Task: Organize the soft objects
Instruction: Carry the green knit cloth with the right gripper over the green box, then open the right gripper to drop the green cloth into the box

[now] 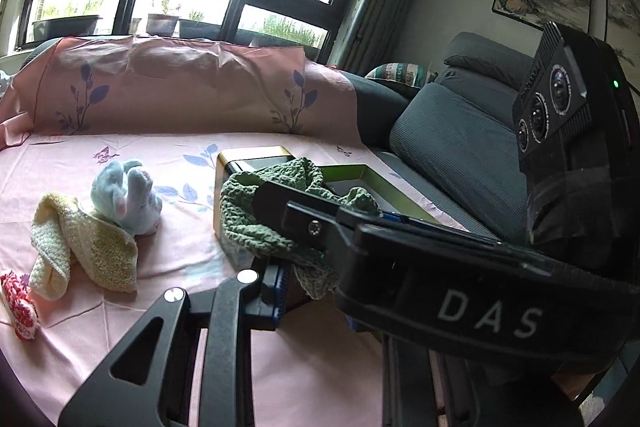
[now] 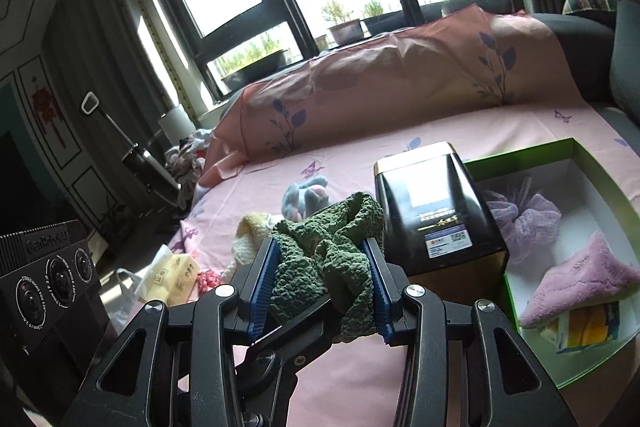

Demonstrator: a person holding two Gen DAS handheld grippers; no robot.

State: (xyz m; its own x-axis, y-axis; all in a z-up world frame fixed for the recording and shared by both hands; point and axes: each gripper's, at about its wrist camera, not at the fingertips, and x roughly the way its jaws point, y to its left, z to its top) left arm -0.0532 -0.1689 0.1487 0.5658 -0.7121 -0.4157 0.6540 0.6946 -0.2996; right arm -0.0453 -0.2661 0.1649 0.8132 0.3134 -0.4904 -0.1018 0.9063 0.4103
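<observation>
From my left wrist camera, reading left to right, I see a red patterned cloth (image 1: 18, 301) at the edge of the pink sheet (image 1: 120, 339), then a cream-yellow towel (image 1: 86, 251) touching a pale blue plush toy (image 1: 124, 199). Just right of those, the green knitted cloth (image 1: 248, 211) hangs in front of a dark tin (image 1: 256, 163). My left hand-held gripper (image 1: 282, 273) is pinched nearly closed on a lower fold of that cloth, with the other tool's arm crossing above it. Through the right wrist camera, my right hand-held gripper (image 2: 322, 285) holds the bunched green cloth between its blue pads (image 2: 264, 279), jaws about half spread, the cloth lifted clear of the sheet. Right of it stands the tin, and beside that an open green-rimmed box (image 2: 600, 363) containing a lilac mesh pouf (image 2: 528, 219), a purple fluffy cloth (image 2: 580, 275) and an orange packet (image 2: 588, 323).
</observation>
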